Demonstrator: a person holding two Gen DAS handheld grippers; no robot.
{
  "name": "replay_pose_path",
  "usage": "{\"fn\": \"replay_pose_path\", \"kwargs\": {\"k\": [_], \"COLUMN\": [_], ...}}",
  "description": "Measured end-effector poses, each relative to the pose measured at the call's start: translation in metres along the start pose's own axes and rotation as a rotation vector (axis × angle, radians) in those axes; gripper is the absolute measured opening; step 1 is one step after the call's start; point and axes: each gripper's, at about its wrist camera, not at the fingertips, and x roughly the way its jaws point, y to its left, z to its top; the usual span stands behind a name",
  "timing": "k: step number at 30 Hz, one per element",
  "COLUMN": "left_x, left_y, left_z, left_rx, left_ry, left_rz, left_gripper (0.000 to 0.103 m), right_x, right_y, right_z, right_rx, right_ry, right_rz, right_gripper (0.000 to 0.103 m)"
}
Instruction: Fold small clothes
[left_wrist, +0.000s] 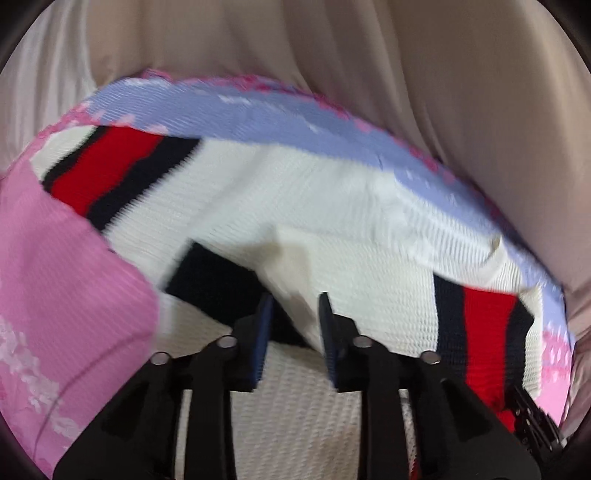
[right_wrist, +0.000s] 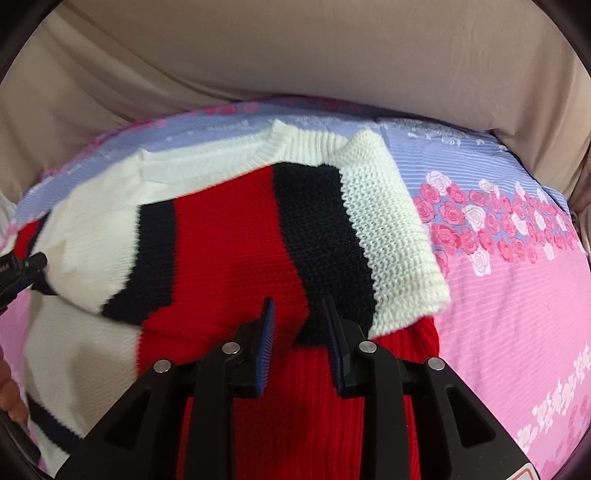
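Lay spread across a bed (right_wrist: 517, 295) covered in a pink and lavender sheet printed with roses: a small chunky-knit sweater (right_wrist: 229, 236) in cream with red and navy stripes. Sat partly folded, one striped sleeve (right_wrist: 332, 229) turned over the red body, cream cuff pointing toward the rose band. Hovered low over the red knit, black right hand-held gripper (right_wrist: 297, 325) with blue-padded fingers, parted narrowly, a ridge of navy and red knit rising into the gap; cannot tell whether pinched. Hung above the cream waffle-knit portion (left_wrist: 295, 229), the left hand-held gripper (left_wrist: 295, 321), fingers likewise a little apart, nothing visibly clamped, view blurred. Showed at the left edge of the right wrist view: part of the other black tool. Hung behind the bed: beige draped cloth (right_wrist: 295, 55).
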Motion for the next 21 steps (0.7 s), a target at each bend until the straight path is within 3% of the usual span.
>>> {"fn": "replay_pose_path", "kwargs": {"k": [2,3,4,7,10,12,16,17,21], "left_x": [-0.016,-0.021,-0.023,-0.014,0.006,0.021,0.046,0.044,0.013], "left_y": [0.031,0.053,0.074,0.155,0.222,0.251,0.273,0.272,0.236], "left_z": [0.012,0.022,0.033,0.069,0.095,0.107,0.112,0.112,0.118], "left_rx": [-0.040,-0.067,-0.096,-0.217,-0.319,-0.359,-0.398,-0.401,-0.347], "left_ry": [-0.059,-0.084,-0.101,-0.127,-0.105,-0.078,0.009,-0.006,-0.105], "left_rz": [0.042,0.080,0.116,0.238,0.328,0.345,0.255,0.261,0.213], "left_gripper": [0.060,0.065,0.078,0.081,0.081,0.070,0.021,0.009,0.005], "right_x": [-0.017,-0.024,-0.030,-0.042,-0.047,-0.048,-0.050,-0.051,-0.056], "right_y": [0.005,0.007,0.010,0.019,0.031,0.039,0.060,0.064,0.068], "right_z": [-0.014,-0.021,-0.030,-0.055,-0.074,-0.082,-0.088,-0.087,-0.083], "right_rx": [-0.016,-0.024,-0.030,-0.039,-0.032,-0.016,-0.040,-0.045,-0.038], "right_ry": [-0.005,-0.004,-0.001,0.028,0.074,0.106,0.112,0.106,0.081], "right_rz": [0.018,0.029,0.034,0.043,0.050,0.065,0.059,0.061,0.074], "right_gripper": [0.034,0.035,0.036,0.036,0.036,0.036,0.036,0.036,0.036]}}
